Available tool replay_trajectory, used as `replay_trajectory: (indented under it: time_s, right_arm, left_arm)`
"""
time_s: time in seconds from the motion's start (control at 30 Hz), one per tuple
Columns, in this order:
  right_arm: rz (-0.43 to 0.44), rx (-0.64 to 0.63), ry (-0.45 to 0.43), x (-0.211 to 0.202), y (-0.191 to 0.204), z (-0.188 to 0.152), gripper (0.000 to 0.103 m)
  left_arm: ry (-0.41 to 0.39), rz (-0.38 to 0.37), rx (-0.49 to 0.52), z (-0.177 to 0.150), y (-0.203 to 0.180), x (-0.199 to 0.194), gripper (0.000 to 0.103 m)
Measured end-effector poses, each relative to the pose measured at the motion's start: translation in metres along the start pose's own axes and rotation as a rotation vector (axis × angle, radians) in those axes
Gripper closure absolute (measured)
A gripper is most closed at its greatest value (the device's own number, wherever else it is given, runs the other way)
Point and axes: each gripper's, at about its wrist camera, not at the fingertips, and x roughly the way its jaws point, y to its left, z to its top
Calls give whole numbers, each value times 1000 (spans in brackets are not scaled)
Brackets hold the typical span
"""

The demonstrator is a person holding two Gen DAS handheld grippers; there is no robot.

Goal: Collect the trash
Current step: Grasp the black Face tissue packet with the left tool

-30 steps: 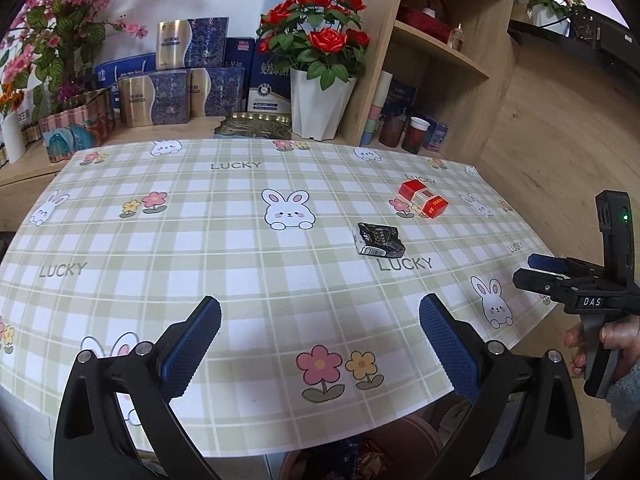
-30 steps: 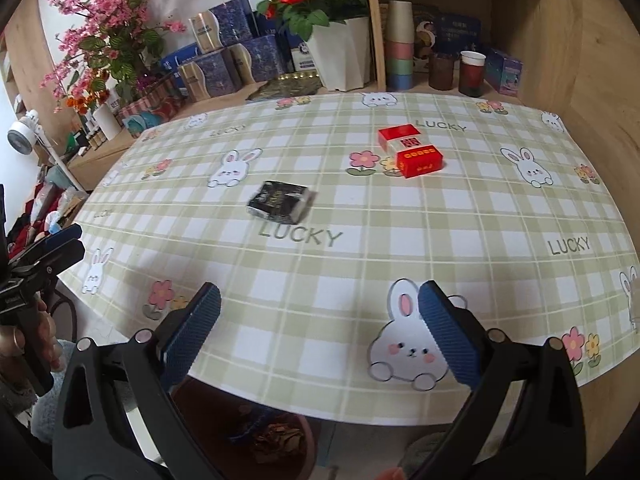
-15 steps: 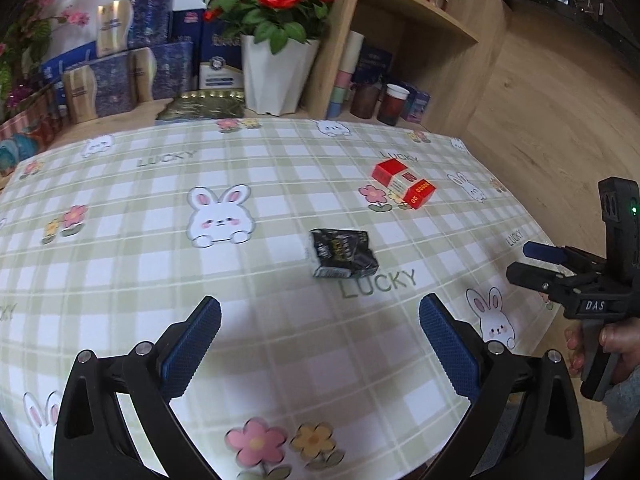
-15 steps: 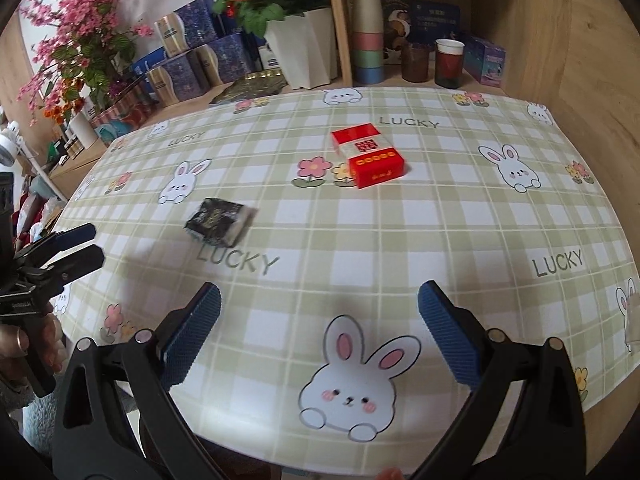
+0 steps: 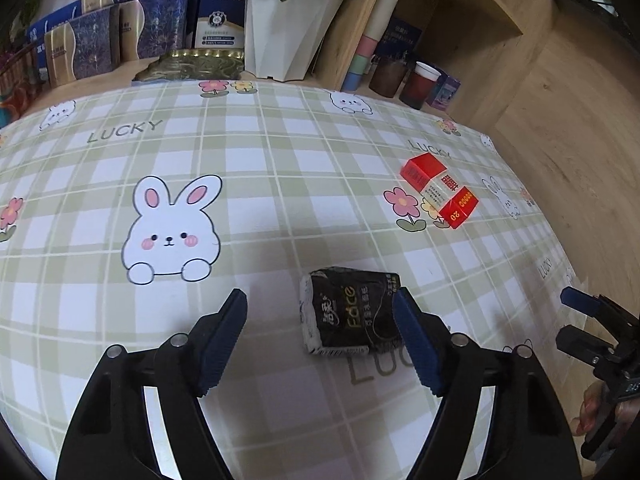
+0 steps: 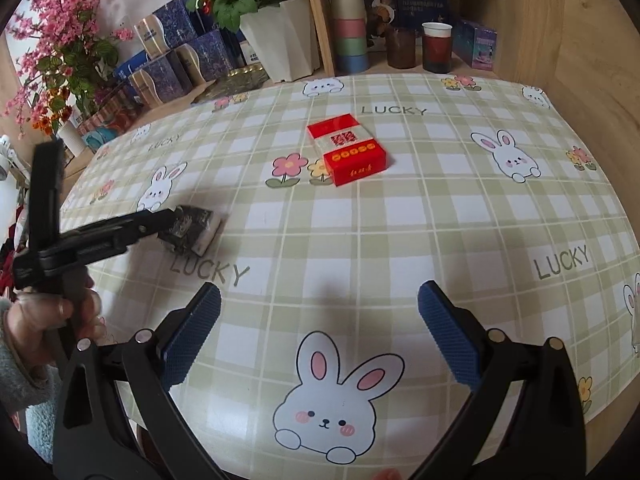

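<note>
A black tissue pack (image 5: 352,312) lies flat on the checked tablecloth (image 5: 280,168). My left gripper (image 5: 320,300) is lowered over it and its jaws are closing, with the pack between them. The right pad (image 5: 412,332) sits at the pack's right edge; the left pad (image 5: 224,332) is still well apart from it. In the right wrist view the left gripper (image 6: 172,220) reaches the same pack (image 6: 196,228) from the left. A red and white cigarette pack (image 6: 348,152) lies farther back. My right gripper (image 6: 320,292) hovers open over a bunny print, holding nothing.
A white flower pot (image 5: 280,28), blue and gold boxes (image 5: 92,40), stacked cups (image 6: 350,28) and two dark cups (image 6: 436,48) stand along the back edge, beside a wooden shelf wall (image 6: 560,40). A person's hand (image 6: 44,316) grips the left tool's handle.
My left gripper moved forward and down until the black pack sits between its jaws, which have narrowed. My right gripper drifted slightly forward and stayed open.
</note>
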Motion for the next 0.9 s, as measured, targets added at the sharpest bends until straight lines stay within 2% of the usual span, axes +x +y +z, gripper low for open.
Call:
replay_trajectory:
  time_s: [0.1,0.2,0.4,0.63,0.67,0.73,0.77,0.9]
  right_arm:
    - [-4,1,3,0,-3,2,6]
    - [-4,-5,3,1,-4,3,6]
    - [-2,-4,7,4,-3,3,6]
    - [-10,-1,12,4,-6,1,6]
    - [-10,-1,12,3,-6,1,6]
    - [-11,-2,12,3,-6,1,6]
    - [-12,-4,12,2,-5,1,6]
    - [-14,-14,11,1,-4,1,6]
  left_arm:
    - [4,3,-6,1,-3,3,29]
    - [-5,-20,-6,2,-8,1,6]
    - [16,9,55,2,-24,12,6]
    - [59,106,143,-3,-37,30,6]
    - [55,119,152,-4,-37,31,9]
    - [42,158,163,-3,-34,28,36]
    - [40,162,156,-2,-32,26,42]
    - [45,111,115,0,-17,17,48]
